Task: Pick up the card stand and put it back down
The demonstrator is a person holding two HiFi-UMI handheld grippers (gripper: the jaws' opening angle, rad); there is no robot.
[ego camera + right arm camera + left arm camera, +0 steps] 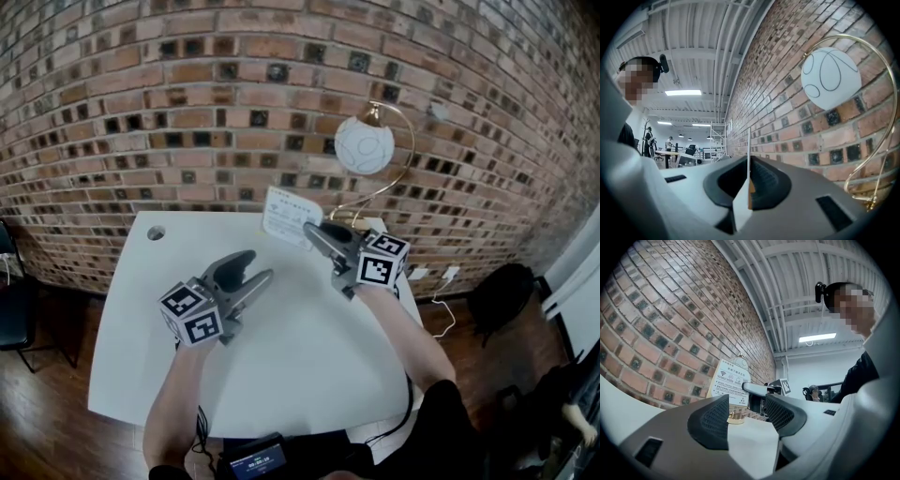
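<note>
- My right claw (311,231) is clamped on the card stand (290,215). In the right gripper view I see the card edge-on, a thin white line pinched between the two dark pads.
- The stand sits over the far edge of the table (309,366), close to the brick wall (187,103). Its card is tilted and faces back toward me.
- In the left gripper view the stand's small gold base (736,417) shows low by the tabletop. I cannot tell whether it touches the surface or hangs just above it.
- My left claw (260,269) has its jaws apart with nothing between the pads. It is over the middle of the table, pointing toward the stand but well short of it.
- The lamp (364,145) is the tight side. Its white globe hangs above and to the right of the stand, and its gold arm curves down just behind my right claw.
- The wall runs right along the table's far edge, so there is little room behind the stand.
- Open room is toward me and to the left, where there is broad white tabletop between the two claws and out to the near edge.
- A small round hole (156,232) marks the far left corner, well apart from both claws.
- Off the table's right edge, a dark bag (502,295) and a white cable (441,314) lie on the wood floor.
</note>
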